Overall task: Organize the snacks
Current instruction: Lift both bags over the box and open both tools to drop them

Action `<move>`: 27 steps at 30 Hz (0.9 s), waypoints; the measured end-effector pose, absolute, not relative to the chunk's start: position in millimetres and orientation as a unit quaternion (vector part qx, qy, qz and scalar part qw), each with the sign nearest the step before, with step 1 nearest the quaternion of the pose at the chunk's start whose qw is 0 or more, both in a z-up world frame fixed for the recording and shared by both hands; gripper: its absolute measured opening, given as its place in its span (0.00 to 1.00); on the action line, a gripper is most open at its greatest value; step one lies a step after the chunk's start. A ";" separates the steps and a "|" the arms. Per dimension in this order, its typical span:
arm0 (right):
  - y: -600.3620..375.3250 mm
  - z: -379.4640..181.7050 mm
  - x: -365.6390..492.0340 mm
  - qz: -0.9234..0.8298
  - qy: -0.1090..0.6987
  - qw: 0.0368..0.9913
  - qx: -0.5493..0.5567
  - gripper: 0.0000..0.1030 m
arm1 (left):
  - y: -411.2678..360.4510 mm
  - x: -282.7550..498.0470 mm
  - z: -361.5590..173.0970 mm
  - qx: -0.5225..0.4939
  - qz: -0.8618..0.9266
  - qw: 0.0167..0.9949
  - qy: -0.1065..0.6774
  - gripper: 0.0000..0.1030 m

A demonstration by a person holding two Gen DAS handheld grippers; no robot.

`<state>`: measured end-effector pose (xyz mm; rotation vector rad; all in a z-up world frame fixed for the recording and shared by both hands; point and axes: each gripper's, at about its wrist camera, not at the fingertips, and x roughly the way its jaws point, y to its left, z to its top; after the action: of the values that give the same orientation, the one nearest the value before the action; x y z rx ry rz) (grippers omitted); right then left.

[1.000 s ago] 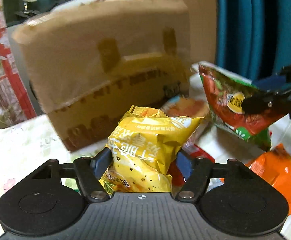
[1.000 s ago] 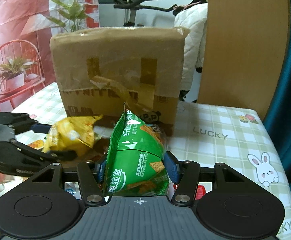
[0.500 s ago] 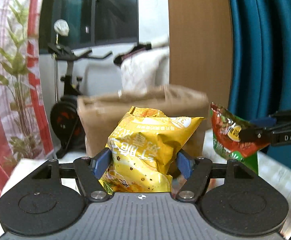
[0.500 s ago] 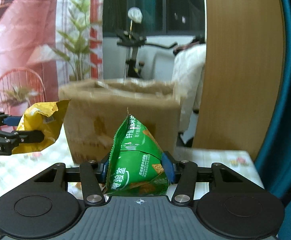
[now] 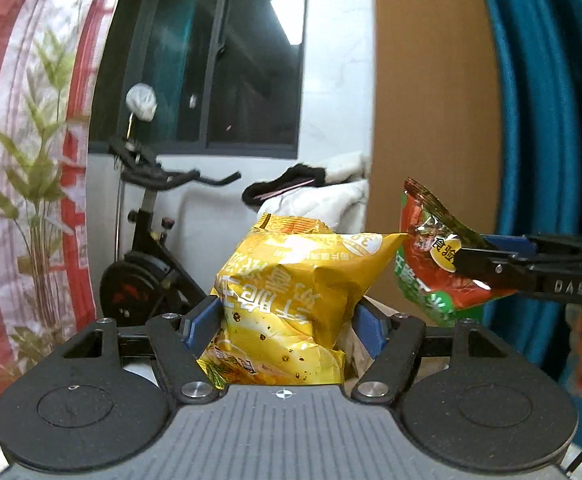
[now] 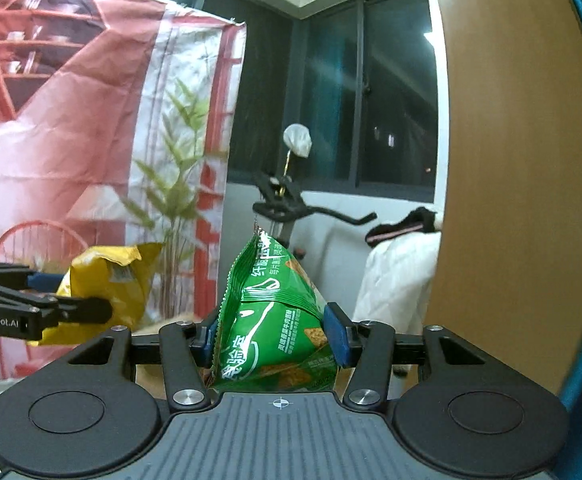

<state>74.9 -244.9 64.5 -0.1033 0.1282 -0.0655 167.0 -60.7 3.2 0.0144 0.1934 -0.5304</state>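
Note:
My left gripper is shut on a yellow snack bag and holds it up in the air. My right gripper is shut on a green snack bag, also raised. In the left wrist view the right gripper's fingers come in from the right with the green and red bag. In the right wrist view the left gripper's fingers come in from the left with the yellow bag. The cardboard box is almost out of view; only a sliver shows behind the fingers.
An exercise bike stands behind, by a dark window. A wooden panel and a teal curtain are on the right. A red and white backdrop with a plant hangs on the left.
Both grippers have risen with their bags. The cardboard box and the table have dropped out of view below; the views now face the window and the bike.

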 end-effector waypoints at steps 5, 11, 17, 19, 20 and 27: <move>-266.4 37.2 131.3 -0.040 0.082 0.996 -0.012 0.46 | -65.8 221.7 -4.9 -0.052 -0.251 0.956 0.141 0.71; -268.4 0.7 167.4 -0.053 0.114 0.992 0.000 0.53 | -92.3 250.4 -12.9 -0.009 -0.237 0.961 0.144 0.81; -268.4 -10.9 159.6 -0.053 0.120 0.991 0.017 0.77 | -81.5 256.5 -19.2 -0.017 -0.242 0.957 0.161 0.90; -269.1 -9.9 149.1 -0.048 0.124 0.991 0.020 0.77 | -72.7 244.0 -20.1 -0.020 -0.241 0.956 0.166 0.90; -268.5 -8.9 143.7 -0.046 0.126 0.991 0.022 0.77 | -70.0 239.4 -20.5 -0.017 -0.238 0.957 0.168 0.90; -258.1 -4.5 93.2 -0.028 0.148 0.988 0.040 0.77 | -37.9 188.7 -18.8 -0.008 -0.219 0.958 0.183 0.90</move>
<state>93.2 -258.1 -4.5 0.0809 0.2972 -0.0553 188.7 -37.9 -18.8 -0.0172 0.3708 -0.4447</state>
